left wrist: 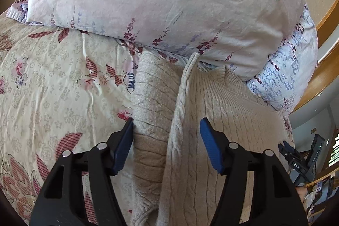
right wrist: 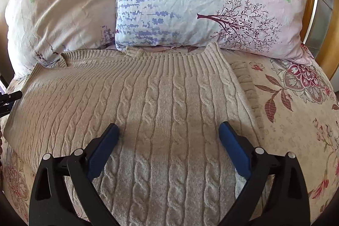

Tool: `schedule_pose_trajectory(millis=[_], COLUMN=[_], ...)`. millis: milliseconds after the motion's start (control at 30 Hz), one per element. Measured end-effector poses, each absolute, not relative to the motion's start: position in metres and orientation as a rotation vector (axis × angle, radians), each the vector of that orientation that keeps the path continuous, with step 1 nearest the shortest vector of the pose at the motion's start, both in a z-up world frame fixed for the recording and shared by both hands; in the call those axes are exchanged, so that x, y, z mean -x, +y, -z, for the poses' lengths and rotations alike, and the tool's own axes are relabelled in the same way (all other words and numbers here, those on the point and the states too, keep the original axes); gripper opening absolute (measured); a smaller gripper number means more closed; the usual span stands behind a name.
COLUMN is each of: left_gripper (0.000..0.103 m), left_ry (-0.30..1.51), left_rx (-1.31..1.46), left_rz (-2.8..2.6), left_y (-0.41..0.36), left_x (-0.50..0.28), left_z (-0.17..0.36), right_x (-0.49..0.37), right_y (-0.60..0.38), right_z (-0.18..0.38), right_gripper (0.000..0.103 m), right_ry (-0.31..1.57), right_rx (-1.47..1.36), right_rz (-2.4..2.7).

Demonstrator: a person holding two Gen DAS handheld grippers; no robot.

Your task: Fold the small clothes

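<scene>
1. The beige cable-knit sweater (right wrist: 161, 103) lies on the floral bedsheet (right wrist: 296, 120), with its ribbed neck end touching the pillows (right wrist: 211, 3) at the head of the bed.
2. Your right gripper (right wrist: 168, 147) hangs over the middle of the sweater body. Its two blue fingers (right wrist: 101, 151) stand wide apart and hold nothing.
3. Your left gripper (left wrist: 166, 145) is at the left side of the sweater. Its jaws are also spread, and a raised ridge of knit (left wrist: 180, 120) runs between them. The left blue pad seems to touch the cloth, the right pad is apart from it, so I judge that nothing is pinched yet.
4. What looks done: in the right wrist view, the right edge of the sweater is straight, and a strip of knit lies under it beside the sheet. I think this side is already folded in, though I cannot be sure.
5. What looks in hand: in the left wrist view, the left side stands up in a fold and is not flat. This fold seems only half made.
6. What is left, in my judgement: you must lay the left side flat over the body, then fold the sweater across its length to make a compact packet.
</scene>
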State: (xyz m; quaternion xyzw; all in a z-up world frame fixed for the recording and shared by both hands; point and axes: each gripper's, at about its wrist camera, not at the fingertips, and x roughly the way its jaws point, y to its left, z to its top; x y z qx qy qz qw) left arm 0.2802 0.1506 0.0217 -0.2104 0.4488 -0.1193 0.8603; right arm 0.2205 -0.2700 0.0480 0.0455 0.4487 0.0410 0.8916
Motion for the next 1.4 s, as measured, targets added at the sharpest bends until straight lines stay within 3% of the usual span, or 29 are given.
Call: schedule_pose_trajectory(millis=[167,400,467,533,967,1400], left_gripper=[0.045,0.044,0.029,0.027,0.024,0.024], left_ry=[0.937,0.961,0.963,0.937,0.84,1.01], left_rx=[0.566,0.623,0.649,0.716,0.781,0.794], left_rz=[0.25,0.259,0.272,0.301,0.552,0.814], left_y=[0.16,0.146,0.14,0.137,0.026,-0.181], left_x=[-0.281,-0.287,-0.288,-0.287,-0.281,-0.309], left_z=[-0.017,-0.014,-0.013,-0.016,-0.084,-0.056], right_x=[-0.218,-0.206,-0.205,-0.206,-0.197,-0.184], right_y=[-0.284,-0.345,-0.351,-0.354,-0.396,-0.427], right_z=[-0.051,-0.054,-0.054,-0.055,-0.053,-0.053], right_gripper=[0.102,0.102,0.102,0.102,0.102,0.102], right_ry=[0.897,0.735,0.72,0.712,0.605,0.519], right_rx=[-0.219,-0.655,-0.704,-0.713,-0.886,-0.944], right_rz=[-0.168,-0.36,-0.374,-0.375,-0.307,-0.172])
